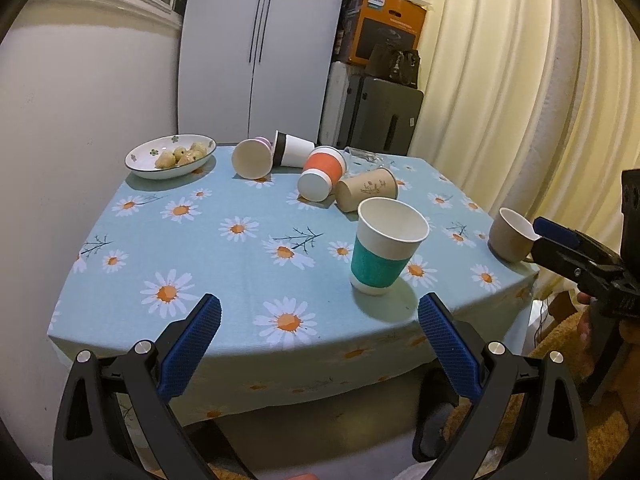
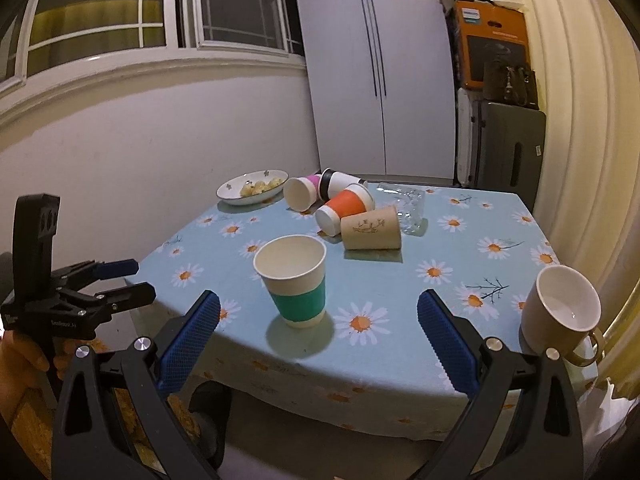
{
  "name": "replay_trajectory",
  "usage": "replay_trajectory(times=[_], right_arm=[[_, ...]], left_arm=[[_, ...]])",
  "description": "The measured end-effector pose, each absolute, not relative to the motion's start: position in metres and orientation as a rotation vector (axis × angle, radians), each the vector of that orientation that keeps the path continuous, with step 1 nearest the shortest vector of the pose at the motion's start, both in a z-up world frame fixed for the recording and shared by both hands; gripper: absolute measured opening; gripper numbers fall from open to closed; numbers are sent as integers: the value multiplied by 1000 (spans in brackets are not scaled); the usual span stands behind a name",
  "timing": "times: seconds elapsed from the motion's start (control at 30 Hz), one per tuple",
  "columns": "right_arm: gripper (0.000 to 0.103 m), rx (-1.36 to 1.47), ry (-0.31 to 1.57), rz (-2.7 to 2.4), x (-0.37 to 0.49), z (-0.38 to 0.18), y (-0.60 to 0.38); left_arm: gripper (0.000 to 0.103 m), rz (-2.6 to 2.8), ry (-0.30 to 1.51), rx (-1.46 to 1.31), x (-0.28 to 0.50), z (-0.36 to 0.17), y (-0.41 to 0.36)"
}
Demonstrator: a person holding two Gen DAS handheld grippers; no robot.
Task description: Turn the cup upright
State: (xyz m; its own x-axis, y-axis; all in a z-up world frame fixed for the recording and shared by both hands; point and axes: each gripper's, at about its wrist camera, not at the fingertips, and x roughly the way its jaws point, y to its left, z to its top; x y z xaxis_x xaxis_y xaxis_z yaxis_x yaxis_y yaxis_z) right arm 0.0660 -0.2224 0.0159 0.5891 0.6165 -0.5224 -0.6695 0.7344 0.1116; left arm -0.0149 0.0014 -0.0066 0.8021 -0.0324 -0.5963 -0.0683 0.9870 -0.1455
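Observation:
A green-banded paper cup (image 1: 384,246) stands upright near the table's front edge; it also shows in the right wrist view (image 2: 296,280). Behind it several paper cups lie on their sides: an orange one (image 1: 322,172), a brown one (image 1: 366,190), a pink one (image 1: 253,157) and a black-banded one (image 1: 292,150). My left gripper (image 1: 320,322) is open and empty, held off the front edge. My right gripper (image 2: 320,320) is open and empty, just before the green cup. A beige mug (image 2: 560,316) stands upright at the right corner.
A bowl of snacks (image 1: 170,156) sits at the table's far left. A clear plastic cup (image 2: 408,202) lies at the back. The floral tablecloth (image 1: 224,248) covers the table. A wall is on the left, curtains on the right, a cabinet behind.

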Motion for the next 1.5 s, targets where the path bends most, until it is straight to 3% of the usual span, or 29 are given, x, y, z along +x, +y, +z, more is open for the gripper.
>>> replay_trajectory(times=[1.5], right_arm=[[98,-115,631,719,77,4,-217]], left_arm=[[96,-2,669,-144,-12,-12,-6]])
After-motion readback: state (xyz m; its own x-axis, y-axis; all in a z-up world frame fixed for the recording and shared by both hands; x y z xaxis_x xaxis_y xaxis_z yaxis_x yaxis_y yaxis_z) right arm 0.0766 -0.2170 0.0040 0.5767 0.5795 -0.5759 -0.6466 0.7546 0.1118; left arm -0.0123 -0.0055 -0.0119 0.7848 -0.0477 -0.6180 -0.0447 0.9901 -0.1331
